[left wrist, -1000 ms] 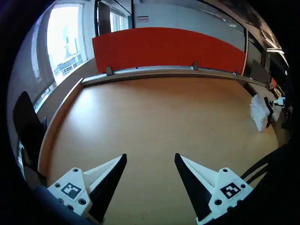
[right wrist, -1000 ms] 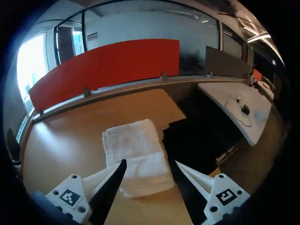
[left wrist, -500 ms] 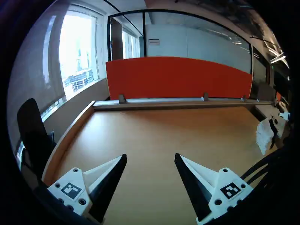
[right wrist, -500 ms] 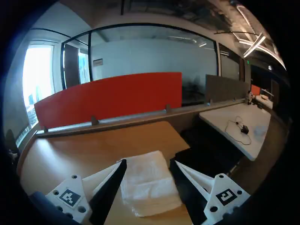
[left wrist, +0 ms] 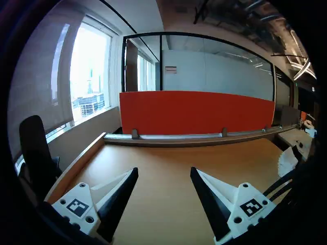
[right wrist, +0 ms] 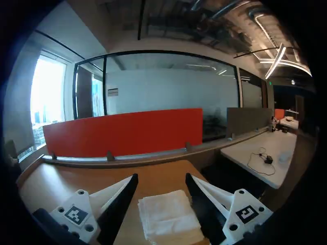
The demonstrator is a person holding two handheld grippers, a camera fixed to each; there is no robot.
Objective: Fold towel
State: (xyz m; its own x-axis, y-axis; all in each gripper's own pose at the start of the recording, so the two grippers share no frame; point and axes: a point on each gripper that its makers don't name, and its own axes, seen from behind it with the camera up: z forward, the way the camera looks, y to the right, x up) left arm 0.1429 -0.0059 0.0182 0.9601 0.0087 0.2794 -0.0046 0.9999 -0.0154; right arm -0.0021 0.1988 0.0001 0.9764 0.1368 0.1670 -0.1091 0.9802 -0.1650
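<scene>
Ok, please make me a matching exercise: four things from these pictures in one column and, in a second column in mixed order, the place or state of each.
Things:
1. towel
2. red panel
3. black cable
4. black chair

Places or states:
a. lies on the white desk
b. folded, on the wooden desk, in front of the open right gripper
c. stands upright along the wooden desk's far edge
d. beside the wooden desk, below the window

Pairs: 1-b, 2-c, 3-a, 4-d

We see a wooden desk (left wrist: 171, 163), red divider (left wrist: 196, 112) along its far edge, bright window (left wrist: 88, 87), black chair (left wrist: 34, 151) near it, glass wall (right wrist: 163, 92) behind, white desk (right wrist: 261, 153), strip lights (right wrist: 278, 61) overhead.
</scene>
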